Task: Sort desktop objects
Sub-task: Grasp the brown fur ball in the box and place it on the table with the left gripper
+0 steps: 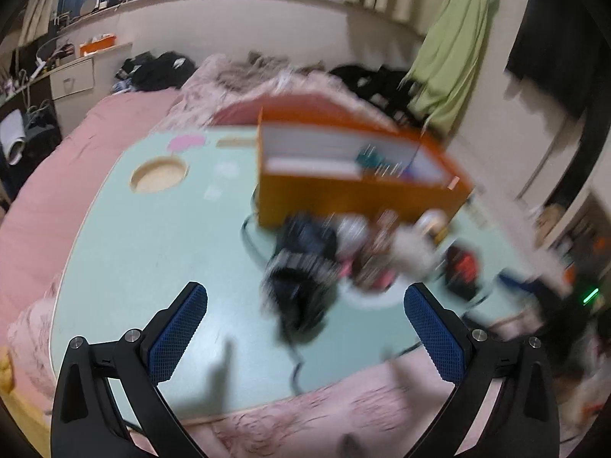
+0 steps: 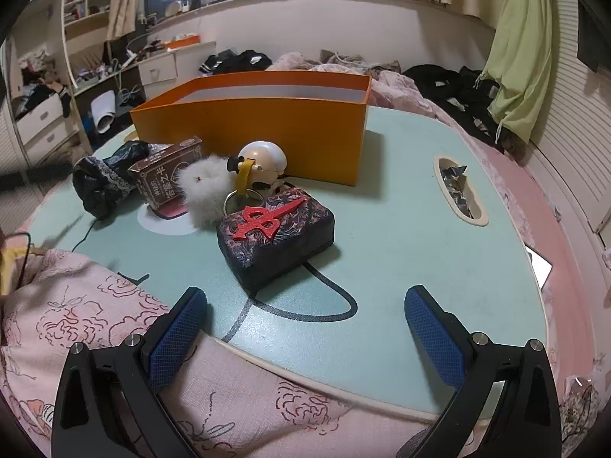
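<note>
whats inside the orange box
In the right wrist view the orange box shows only a pale inner wall; its near wall hides the floor. The blurred left wrist view looks in from above and shows small teal and dark items, too smeared to identify.

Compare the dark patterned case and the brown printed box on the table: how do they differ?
The dark patterned case lies flat, alone, with a red emblem on top; the brown printed box is tilted among clutter, against the white fluffy ball. The case looks larger. Both sit before the orange box.
</note>
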Available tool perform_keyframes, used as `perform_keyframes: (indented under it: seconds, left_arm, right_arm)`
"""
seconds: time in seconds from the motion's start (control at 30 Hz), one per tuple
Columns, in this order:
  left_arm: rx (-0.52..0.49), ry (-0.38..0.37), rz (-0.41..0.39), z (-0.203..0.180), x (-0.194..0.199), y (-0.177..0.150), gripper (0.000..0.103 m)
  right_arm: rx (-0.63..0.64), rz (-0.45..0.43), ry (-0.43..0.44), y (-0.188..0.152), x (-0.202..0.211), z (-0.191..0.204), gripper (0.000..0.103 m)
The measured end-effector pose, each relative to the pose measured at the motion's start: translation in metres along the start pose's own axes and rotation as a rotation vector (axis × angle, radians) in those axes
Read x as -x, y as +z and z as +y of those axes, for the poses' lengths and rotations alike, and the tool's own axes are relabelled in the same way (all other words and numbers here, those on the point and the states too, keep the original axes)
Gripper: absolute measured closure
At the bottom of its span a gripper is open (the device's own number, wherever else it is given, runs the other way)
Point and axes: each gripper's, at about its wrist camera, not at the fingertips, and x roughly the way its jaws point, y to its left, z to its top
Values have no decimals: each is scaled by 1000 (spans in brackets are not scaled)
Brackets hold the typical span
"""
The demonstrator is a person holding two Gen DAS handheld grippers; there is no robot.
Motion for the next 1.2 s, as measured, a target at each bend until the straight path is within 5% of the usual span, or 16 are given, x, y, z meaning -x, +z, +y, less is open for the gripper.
perform_keyframes:
  seconds: [0.13,0.23,0.33,0.43,0.67,0.8,0.87,1.0,1.2]
  left_arm:
    - [-51,-54,6,-25,6,49,0]
    - [-64,-147,113,-45,-21,86,9]
    - [-95,-143,243,-66,-64,115,19]
    - [-89,-160,360,-80,-107,126,19]
    - [-73,-91,534,-83,-175,118,43]
    - [-62,-115,563,-75,-190,114,51]
    - [-80,-107,589,-73,-199,110,77]
    - [-45,-141,551,-58,-192,108,80]
    - [-5,-227,377,-40,-132,131,80]
  right_arm:
    - [0,-1,1,-1,1,1,0]
    - [0,-1,1,-1,1,1,0]
    - [0,-1,0,-2,1,1,0]
    - [0,-1,0,-2,1,1,0]
    - [2,-1,1,-3,1,0,0]
    - [0,1,2,-3,1,0,0]
    - [1,0,2,-3,1,-1,0]
    - [0,3,2,-3,1,-1,0]
    - [0,2,3,-5,1,-1,0]
